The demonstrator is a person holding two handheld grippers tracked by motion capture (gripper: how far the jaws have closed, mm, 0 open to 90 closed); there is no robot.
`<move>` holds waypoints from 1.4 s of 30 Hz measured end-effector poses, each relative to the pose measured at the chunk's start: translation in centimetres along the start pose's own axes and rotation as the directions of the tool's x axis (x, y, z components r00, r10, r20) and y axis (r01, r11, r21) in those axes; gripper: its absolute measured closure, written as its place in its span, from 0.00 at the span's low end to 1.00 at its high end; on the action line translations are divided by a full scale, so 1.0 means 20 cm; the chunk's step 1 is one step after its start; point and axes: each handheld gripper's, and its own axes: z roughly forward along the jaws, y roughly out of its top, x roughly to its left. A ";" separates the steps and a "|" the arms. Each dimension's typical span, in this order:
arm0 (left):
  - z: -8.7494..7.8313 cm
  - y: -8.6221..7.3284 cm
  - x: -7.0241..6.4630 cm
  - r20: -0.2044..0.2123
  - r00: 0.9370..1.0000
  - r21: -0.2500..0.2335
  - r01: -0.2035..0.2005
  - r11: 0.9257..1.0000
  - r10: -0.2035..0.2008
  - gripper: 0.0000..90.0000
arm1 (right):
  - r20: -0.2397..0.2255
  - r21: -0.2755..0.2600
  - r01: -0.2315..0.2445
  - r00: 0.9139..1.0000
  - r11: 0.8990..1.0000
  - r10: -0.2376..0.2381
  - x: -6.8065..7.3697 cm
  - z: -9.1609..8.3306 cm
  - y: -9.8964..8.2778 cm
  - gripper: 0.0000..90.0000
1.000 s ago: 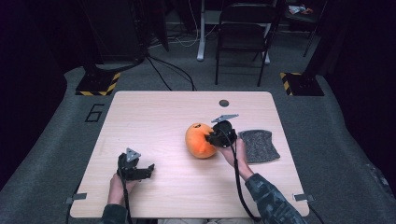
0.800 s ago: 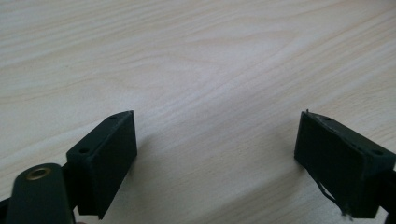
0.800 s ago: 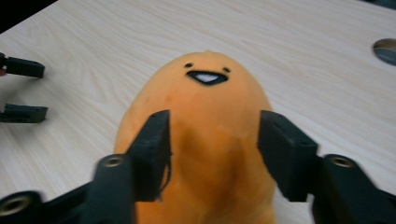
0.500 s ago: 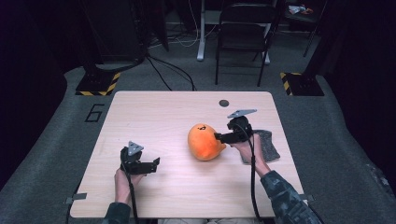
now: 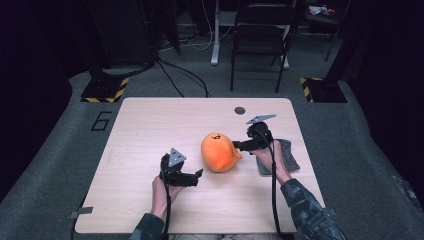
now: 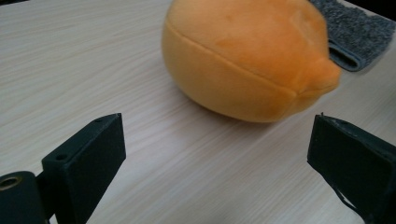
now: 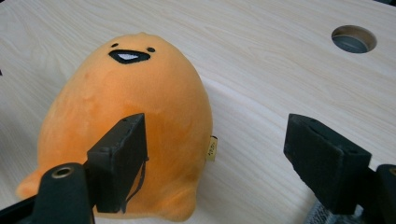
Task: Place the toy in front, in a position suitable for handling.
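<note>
Right gripper view looks along wide-apart jaws of the right gripper (image 7: 215, 158) at an orange plush (image 7: 126, 126) just ahead; they have just been opening, and nothing is between their pads, the plush lying beyond the left one. A small yellow tag (image 7: 212, 149) is sewn into the plush's side seam; its print is too small to read. A stitched black mouth and two dot eyes sit on top.

Left gripper view has the left gripper (image 6: 215, 158) with jaws wide open and empty, the plush near ahead on the bench (image 6: 70, 60).

From the high view, the plush lies mid-bench between both grippers. A grey cloth (image 5: 287, 155) lies under the right hand (image 5: 267, 160). A round hole (image 5: 240, 110) marks the bench's far edge. On the floor left, a "6" (image 5: 101, 121); beyond, a chair (image 5: 262, 40) and cables (image 5: 185, 75).
</note>
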 end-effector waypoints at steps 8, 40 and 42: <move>0.08 0.05 -0.11 0.043 0.999 -0.016 -0.029 0.999 0.030 0.07 | -0.047 0.000 0.007 0.999 1.000 -0.007 0.00 0.06 0.01 0.24; 0.18 0.00 -0.19 0.036 0.994 -0.014 -0.099 0.995 0.099 0.83 | -0.130 0.091 0.066 0.990 0.994 -0.054 0.12 0.18 -0.02 0.89; 0.17 0.01 -0.18 0.040 0.995 -0.029 -0.092 0.995 0.093 0.84 | -0.112 0.074 0.073 0.992 0.995 -0.064 0.14 0.15 -0.01 0.90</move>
